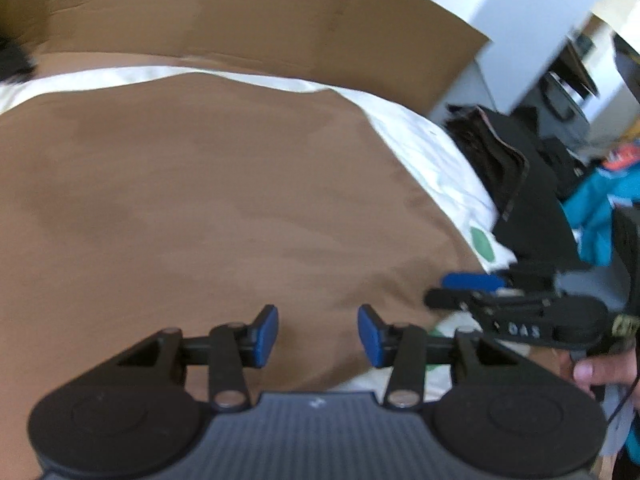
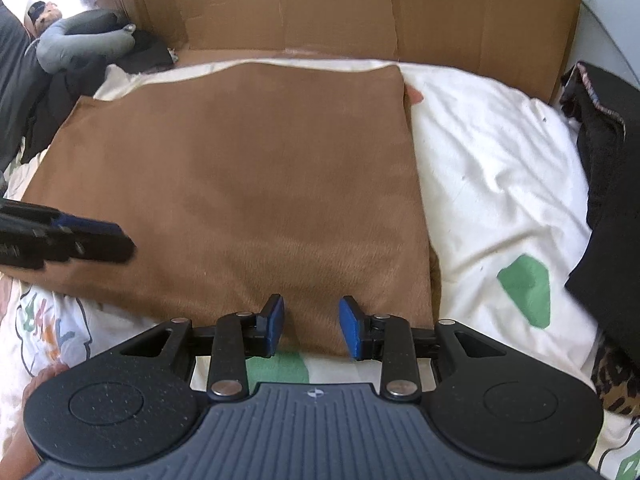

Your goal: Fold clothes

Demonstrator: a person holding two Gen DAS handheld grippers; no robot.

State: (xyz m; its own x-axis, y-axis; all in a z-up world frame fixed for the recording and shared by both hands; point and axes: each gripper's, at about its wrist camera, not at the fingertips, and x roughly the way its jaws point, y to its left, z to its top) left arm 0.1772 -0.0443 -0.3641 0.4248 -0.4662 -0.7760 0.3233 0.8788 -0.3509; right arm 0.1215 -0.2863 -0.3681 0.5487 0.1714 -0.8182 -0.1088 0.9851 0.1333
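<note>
In the right wrist view a grey cushion (image 2: 86, 42) lies at ten o'clock, and the left gripper (image 2: 120, 242) reaches in at nine o'clock over the brown garment (image 2: 240, 184). That garment lies folded flat at centre on the white sheet (image 2: 488, 168), cardboard (image 2: 360, 4) standing at twelve o'clock. The right gripper (image 2: 311, 328) hangs at six o'clock over the garment's near edge, its blue pads (image 2: 276, 320) spread apart, pinching nothing. Dark clothes (image 2: 608, 208) sit at three o'clock. The left gripper's own view shows its pads parted above the brown cloth
</note>
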